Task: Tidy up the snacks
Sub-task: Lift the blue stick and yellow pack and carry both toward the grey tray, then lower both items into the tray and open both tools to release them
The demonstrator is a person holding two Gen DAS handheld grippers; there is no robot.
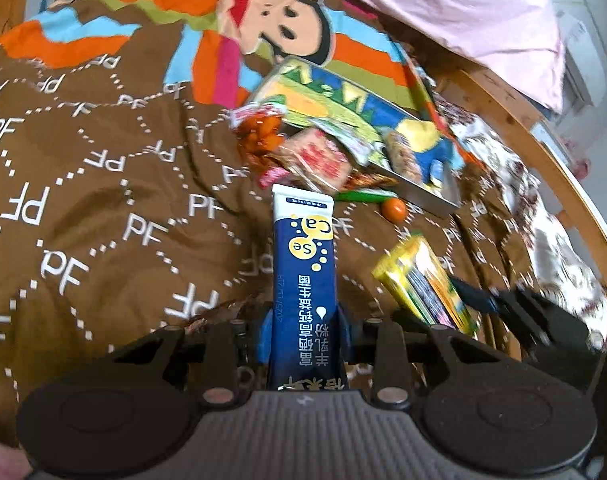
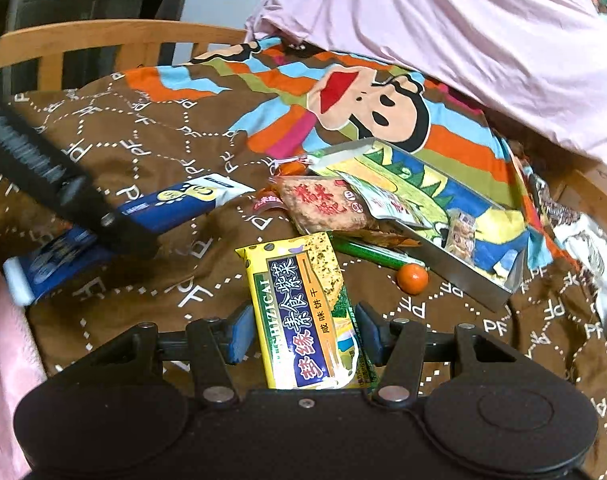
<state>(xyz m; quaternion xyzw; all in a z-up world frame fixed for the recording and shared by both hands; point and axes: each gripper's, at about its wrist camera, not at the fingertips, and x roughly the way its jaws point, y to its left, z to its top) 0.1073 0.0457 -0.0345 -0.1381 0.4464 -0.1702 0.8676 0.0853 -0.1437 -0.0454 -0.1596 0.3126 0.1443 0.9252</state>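
My left gripper [image 1: 305, 330] is shut on a long blue-and-white milk powder stick pack [image 1: 303, 276], held above the brown bedspread; it also shows in the right wrist view [image 2: 175, 204]. My right gripper [image 2: 303, 332] holds a yellow cracker packet [image 2: 307, 312] between its blue pads, and this packet shows in the left wrist view [image 1: 423, 284]. A printed tin tray [image 2: 475, 280] lies ahead with snack packets in it and spilling over its near edge, among them a pink rice cake pack [image 2: 323, 204]. A small orange ball [image 2: 412, 278] and a green stick [image 2: 367, 254] lie beside the tray.
The brown "PF" bedspread [image 1: 103, 200] covers the bed. A pink quilt [image 2: 443, 24] is heaped at the back. A wooden bed rail [image 2: 103, 44] runs along the far left, and another rail [image 1: 543, 152] along the right. A second blue stick pack [image 2: 51, 264] lies at the left.
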